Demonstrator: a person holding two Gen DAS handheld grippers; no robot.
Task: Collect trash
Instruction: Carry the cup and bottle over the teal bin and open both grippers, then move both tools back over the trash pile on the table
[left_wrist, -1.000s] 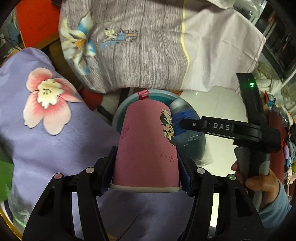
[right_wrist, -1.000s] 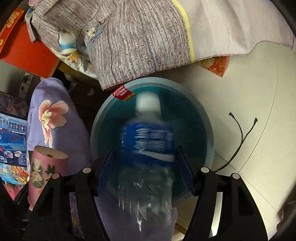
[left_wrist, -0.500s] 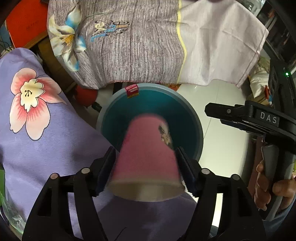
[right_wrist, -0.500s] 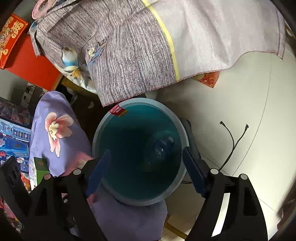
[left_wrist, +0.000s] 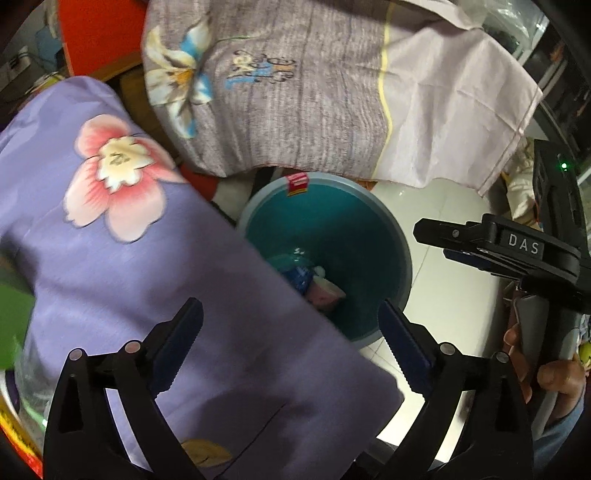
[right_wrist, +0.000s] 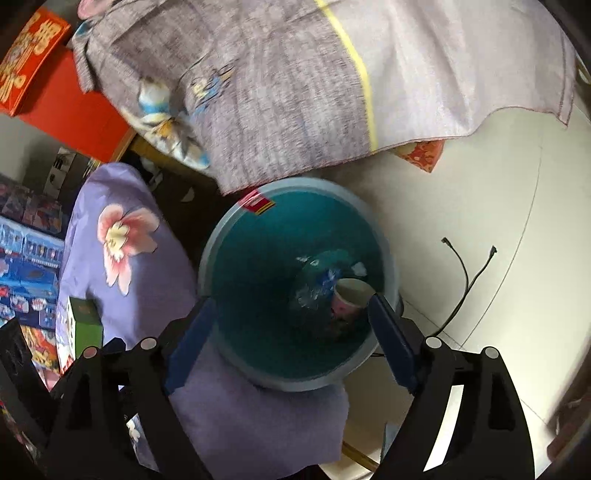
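Note:
A teal trash bin (left_wrist: 402, 243) (right_wrist: 207, 266) stands on the floor below the table edge. Inside it lie a pink paper cup (left_wrist: 327, 293) (right_wrist: 349, 295) and a clear plastic bottle with a blue label (left_wrist: 297, 273) (right_wrist: 319, 275). My left gripper (left_wrist: 290, 341) is open and empty, above the purple cloth and the bin's near rim. My right gripper (right_wrist: 288, 336) is open and empty, held over the bin mouth. The right gripper also shows from the side in the left wrist view (left_wrist: 491, 247), to the right of the bin.
A purple flowered cloth (left_wrist: 110, 240) (right_wrist: 122, 251) covers the table on the left. A grey flowered cloth (left_wrist: 314, 92) (right_wrist: 295, 85) hangs behind the bin. A black cable (right_wrist: 461, 273) lies on the white tile floor. A green box (right_wrist: 86, 325) sits on the purple cloth.
The bottle dropped from my right gripper into the bin, then the pink cup dropped from my left gripper. Both grippers have opened and are empty.

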